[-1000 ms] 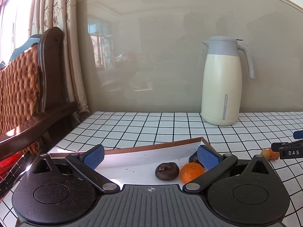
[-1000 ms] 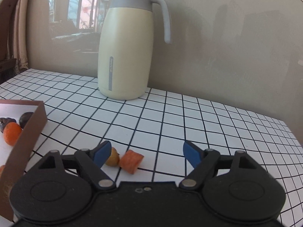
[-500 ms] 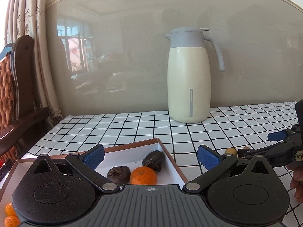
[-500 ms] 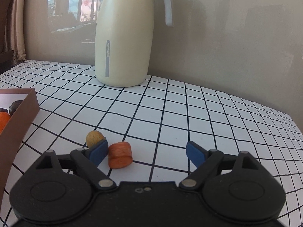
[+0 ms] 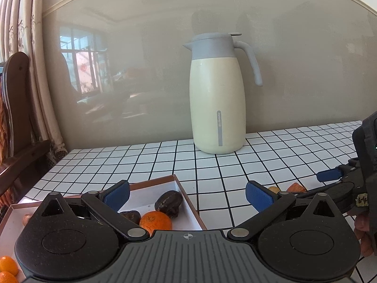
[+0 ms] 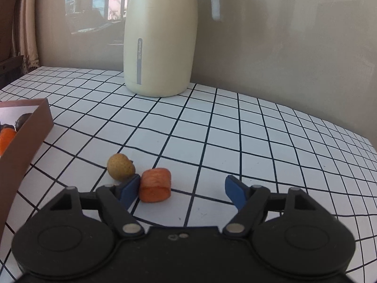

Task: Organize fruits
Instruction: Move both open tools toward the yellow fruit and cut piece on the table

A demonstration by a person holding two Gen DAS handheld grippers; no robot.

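An orange fruit chunk lies on the checked tablecloth between the pads of my right gripper. Its jaws are closing; the left pad sits right against the chunk and the right pad stands well apart. A round yellow-brown fruit rests just outside the left pad. My left gripper is open with nothing in it, above the far corner of a brown-rimmed white box. The box holds a tangerine and dark dried fruits. The right gripper shows at the right of the left wrist view.
A cream jug with a grey lid stands at the back by the wall, and it fills the top of the right wrist view. A dark wooden chair and curtains are at the left. Small orange fruits lie by the box's near left.
The left gripper has moved right, so the box and jug slid left in its view. The right gripper's jaws widened, then narrowed, and it came closer to the orange chunk.
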